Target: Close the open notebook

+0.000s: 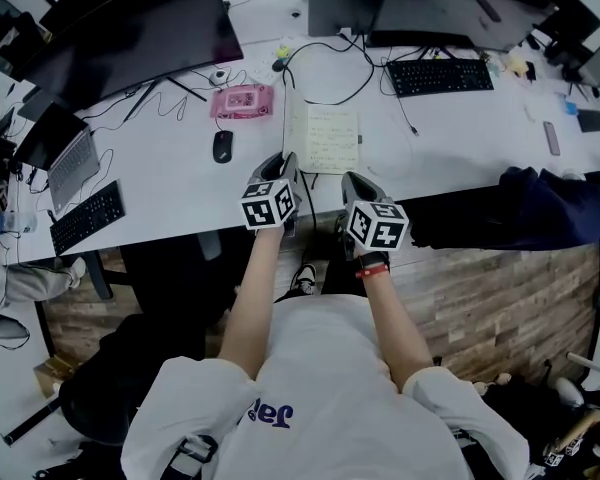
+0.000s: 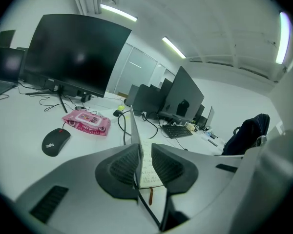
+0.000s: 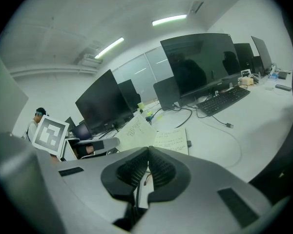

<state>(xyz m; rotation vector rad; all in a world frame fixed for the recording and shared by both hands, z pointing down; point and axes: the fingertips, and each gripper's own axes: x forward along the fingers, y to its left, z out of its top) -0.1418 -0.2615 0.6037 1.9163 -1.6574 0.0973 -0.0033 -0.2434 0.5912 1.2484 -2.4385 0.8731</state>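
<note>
The notebook [image 1: 332, 140] lies open on the white desk [image 1: 160, 183], its right page with handwriting flat. Its left leaf [image 2: 133, 130] stands upright, seen edge-on between the jaws of my left gripper [image 2: 145, 146]. The leaf rests against the left pad, with a gap to the right pad, so the gripper is open. In the head view my left gripper [image 1: 283, 165] is at the notebook's near left corner. My right gripper [image 1: 350, 181] sits by the near right corner. Its pads meet at the tips, and my right gripper [image 3: 148, 150] is shut and empty. Beyond it are the raised leaf [image 3: 132, 130] and the flat page [image 3: 173, 140].
A black mouse [image 1: 222, 146] and a pink pack [image 1: 243, 100] lie left of the notebook. Cables [image 1: 330, 58], a keyboard [image 1: 442, 76] and monitors [image 1: 130, 28] stand behind it. A dark jacket [image 1: 540, 208] rests at the desk's right front edge. A laptop [image 1: 70, 163] is far left.
</note>
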